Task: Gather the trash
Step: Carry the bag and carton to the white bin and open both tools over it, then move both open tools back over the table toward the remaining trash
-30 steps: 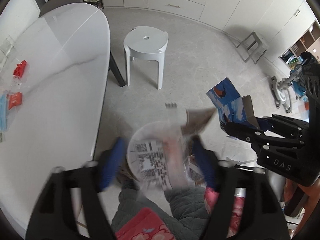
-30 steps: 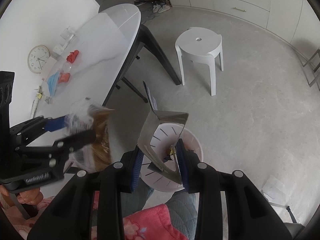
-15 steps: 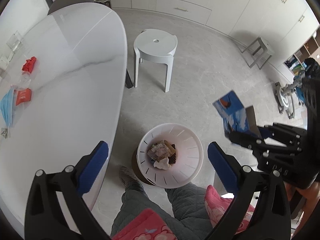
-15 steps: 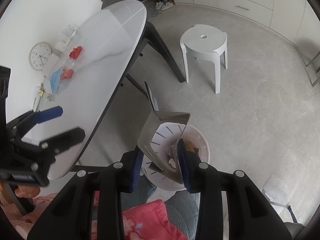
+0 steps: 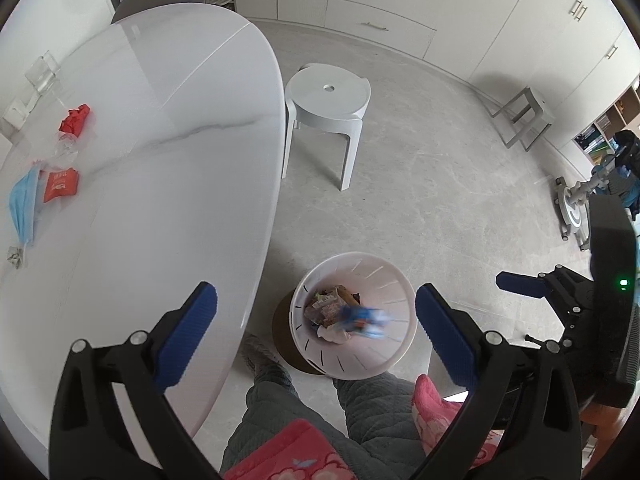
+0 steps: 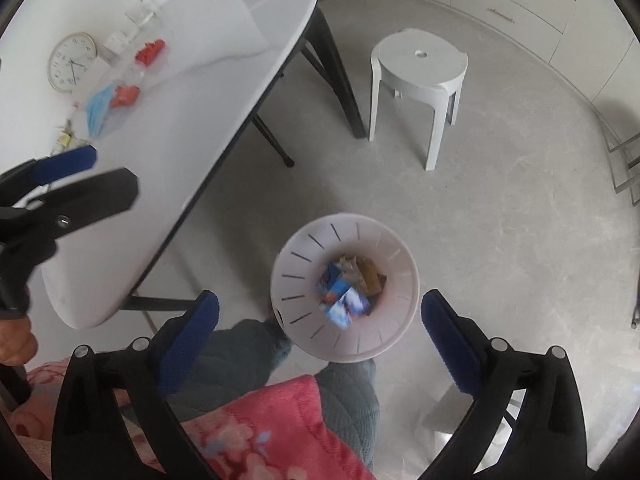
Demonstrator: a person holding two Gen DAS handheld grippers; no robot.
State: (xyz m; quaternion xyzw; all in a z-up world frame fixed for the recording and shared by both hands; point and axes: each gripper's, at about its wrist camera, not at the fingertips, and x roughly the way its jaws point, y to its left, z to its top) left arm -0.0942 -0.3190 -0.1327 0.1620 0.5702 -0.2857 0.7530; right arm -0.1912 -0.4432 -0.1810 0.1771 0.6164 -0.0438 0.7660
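with both jaws wide and empty, the right hand-held gripper [image 6: 320, 320], just sprung apart, and the left hand-held gripper [image 5: 316, 320] hover over the bin [image 6: 280, 280], blue carton [image 6: 344, 300] inside (blurred); wrappers [image 5: 60, 186] and mask [image 5: 22, 204] remain on the counter [image 5: 180, 160].

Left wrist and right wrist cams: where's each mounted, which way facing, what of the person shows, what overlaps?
Left wrist: on the left gripper, aimed steeply down at the white trash bin beside the white table; quilted legs show, and the right gripper at right.
Right wrist: on the right gripper, aimed down over the bin; legs and a hand show.
Shared: bin, table, white stool, blue face mask, red wrappers.
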